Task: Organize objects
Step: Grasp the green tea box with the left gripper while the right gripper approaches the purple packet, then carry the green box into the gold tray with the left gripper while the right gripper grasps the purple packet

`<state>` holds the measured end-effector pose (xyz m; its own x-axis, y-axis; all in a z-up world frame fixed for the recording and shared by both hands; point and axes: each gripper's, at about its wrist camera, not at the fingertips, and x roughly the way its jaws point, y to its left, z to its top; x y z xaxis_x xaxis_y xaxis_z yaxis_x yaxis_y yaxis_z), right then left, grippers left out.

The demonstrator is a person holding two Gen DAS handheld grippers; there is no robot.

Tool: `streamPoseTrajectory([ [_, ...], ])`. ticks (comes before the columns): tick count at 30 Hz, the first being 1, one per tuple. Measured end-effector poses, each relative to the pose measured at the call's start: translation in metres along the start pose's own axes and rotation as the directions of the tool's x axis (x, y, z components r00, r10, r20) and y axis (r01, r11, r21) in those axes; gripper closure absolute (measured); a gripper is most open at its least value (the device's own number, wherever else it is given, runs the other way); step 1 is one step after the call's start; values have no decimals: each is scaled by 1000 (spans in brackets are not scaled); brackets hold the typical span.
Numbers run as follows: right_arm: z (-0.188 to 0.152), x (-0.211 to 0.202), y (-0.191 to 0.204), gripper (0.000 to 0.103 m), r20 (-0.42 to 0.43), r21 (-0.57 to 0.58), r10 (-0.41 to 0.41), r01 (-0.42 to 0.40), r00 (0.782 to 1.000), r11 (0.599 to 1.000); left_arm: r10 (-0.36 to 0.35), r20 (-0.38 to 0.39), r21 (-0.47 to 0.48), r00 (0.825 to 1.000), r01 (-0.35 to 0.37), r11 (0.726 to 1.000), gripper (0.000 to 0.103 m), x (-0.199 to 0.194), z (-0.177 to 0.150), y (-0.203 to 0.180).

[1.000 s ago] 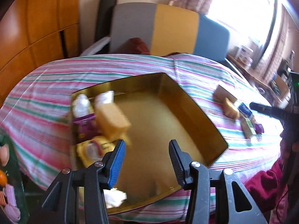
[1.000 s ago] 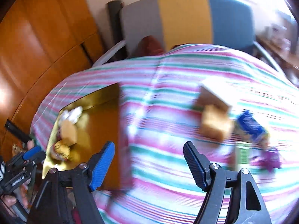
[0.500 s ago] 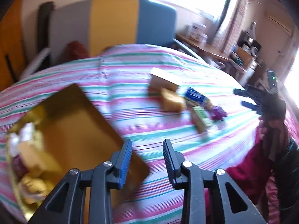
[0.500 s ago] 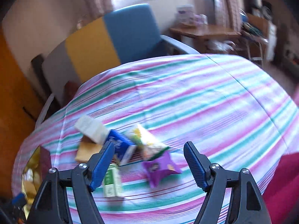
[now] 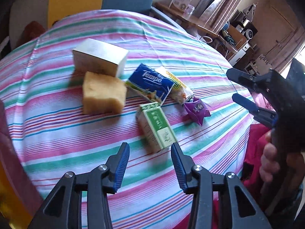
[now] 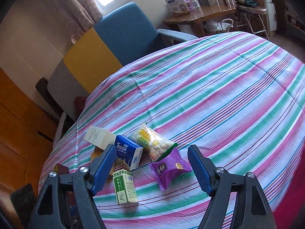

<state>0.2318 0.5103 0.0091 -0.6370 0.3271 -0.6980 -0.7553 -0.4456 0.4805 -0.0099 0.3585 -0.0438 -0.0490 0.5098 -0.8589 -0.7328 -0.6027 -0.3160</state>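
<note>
The left gripper hangs with its jaws wide apart and holds nothing; the near end of the green box lies between its fingertips, untouched as far as can be seen. The right gripper is also spread wide and empty above the purple packet. On the striped tablecloth the things lie close together: a white box, a yellow sponge, a blue tissue pack and a clear snack bag.

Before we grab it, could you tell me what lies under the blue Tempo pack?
The Tempo pack overlaps the yellow snack bag and touches the green box. Whatever else lies beneath is covered.
</note>
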Motion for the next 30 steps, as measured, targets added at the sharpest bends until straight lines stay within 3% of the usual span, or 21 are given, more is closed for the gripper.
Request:
streamPoseTrajectory([
  [9, -1, 5, 2, 25, -24, 0, 6, -6, 1000, 1000, 54, -54, 3, 997, -54, 999, 57, 49, 25, -12],
  [11, -1, 5, 2, 25, -25, 2, 11, -11, 1000, 1000, 28, -61, 4, 998, -28, 1000, 66, 55, 22, -8],
  [15, -1, 6, 0, 25, -31, 14, 4, -4, 999, 1000, 48, -8, 94, 999, -47, 994, 71, 36, 0, -6],
  [23, -3, 18, 1, 25, -84, -2, -66, 67, 994, 998, 74, 24, 128, 997, -76, 989, 71, -1, -51, 17],
  [26, -5, 29, 1, 25, -128, -13, -111, 111, 985, 994, 81, 31, 137, 996, -85, 987, 71, -12, -67, 24],
  [30, -9, 52, 3, 25, -208, -64, -198, 188, 958, 980, 62, 27, 101, 998, -64, 993, 71, -18, -79, 38],
])
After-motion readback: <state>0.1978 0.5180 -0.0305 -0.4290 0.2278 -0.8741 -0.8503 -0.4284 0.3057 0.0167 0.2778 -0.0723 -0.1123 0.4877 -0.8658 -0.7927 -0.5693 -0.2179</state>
